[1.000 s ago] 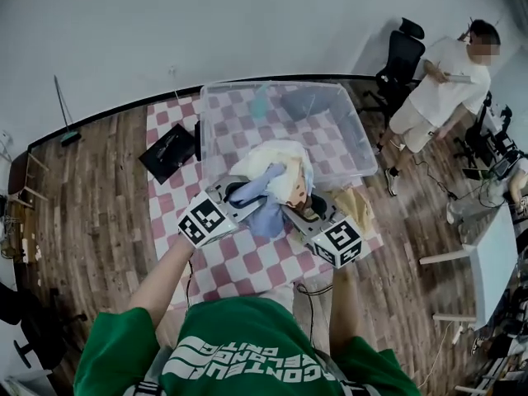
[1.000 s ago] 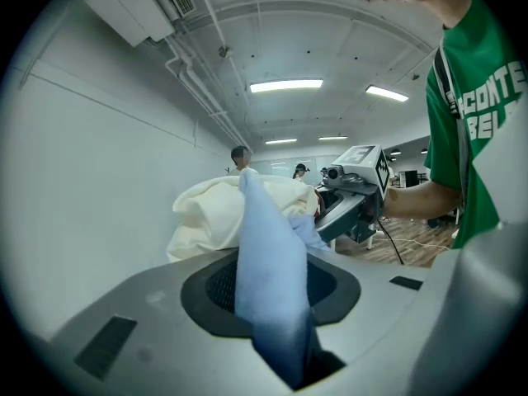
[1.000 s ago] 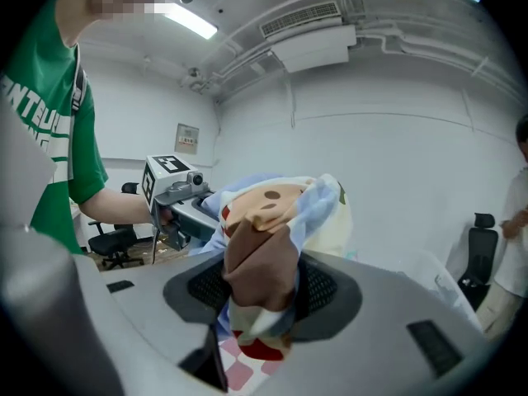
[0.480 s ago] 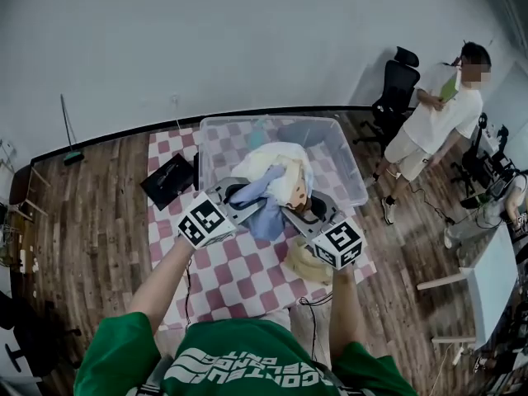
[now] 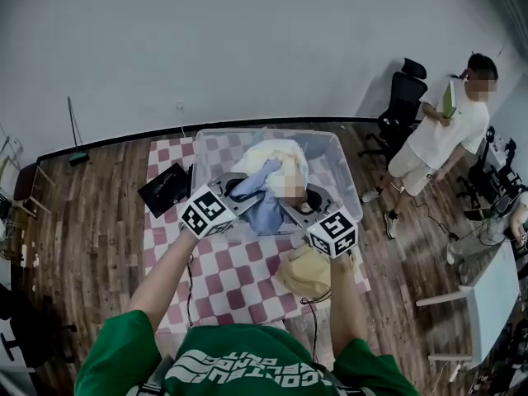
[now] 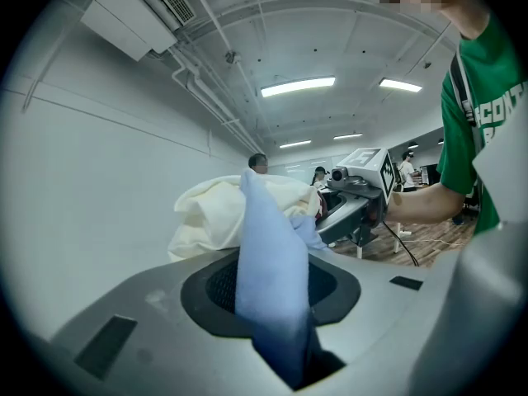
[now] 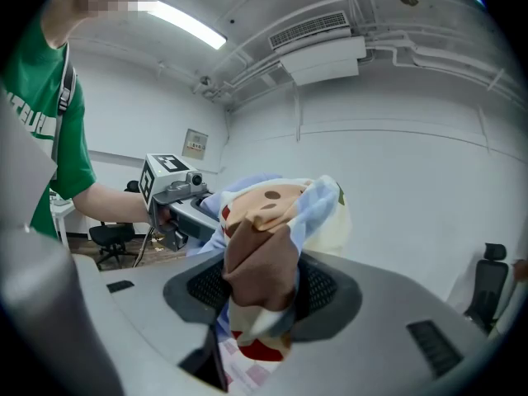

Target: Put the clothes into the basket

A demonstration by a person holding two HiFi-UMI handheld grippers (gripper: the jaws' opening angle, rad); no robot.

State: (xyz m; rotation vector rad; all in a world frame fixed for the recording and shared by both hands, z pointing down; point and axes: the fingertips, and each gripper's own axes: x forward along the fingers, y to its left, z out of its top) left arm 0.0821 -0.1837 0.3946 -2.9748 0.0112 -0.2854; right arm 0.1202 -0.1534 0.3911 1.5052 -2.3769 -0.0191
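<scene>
Both grippers hold one bundle of clothes (image 5: 271, 176) in the air over the near part of the clear plastic basket (image 5: 340, 165). The bundle is cream, light blue and print cloth. My left gripper (image 5: 238, 196) is shut on a light blue garment (image 6: 268, 262), with cream cloth (image 6: 210, 217) bunched behind it. My right gripper (image 5: 299, 211) is shut on a brown and cartoon-print cloth (image 7: 260, 258). Each gripper shows in the other's view, the right gripper (image 6: 363, 192) and the left gripper (image 7: 173, 192) close together. A yellow garment (image 5: 307, 272) lies on the checked tablecloth (image 5: 239, 271).
A black flat case (image 5: 167, 188) lies on the cloth left of the basket. A person (image 5: 441, 134) stands at the right beside a black office chair (image 5: 404, 97). A white table (image 5: 487, 275) is at the far right. Wooden floor surrounds the table.
The bundle and both grippers have moved away from me, from the basket's near edge to over it. The yellow garment on the cloth has come into view below the right gripper.
</scene>
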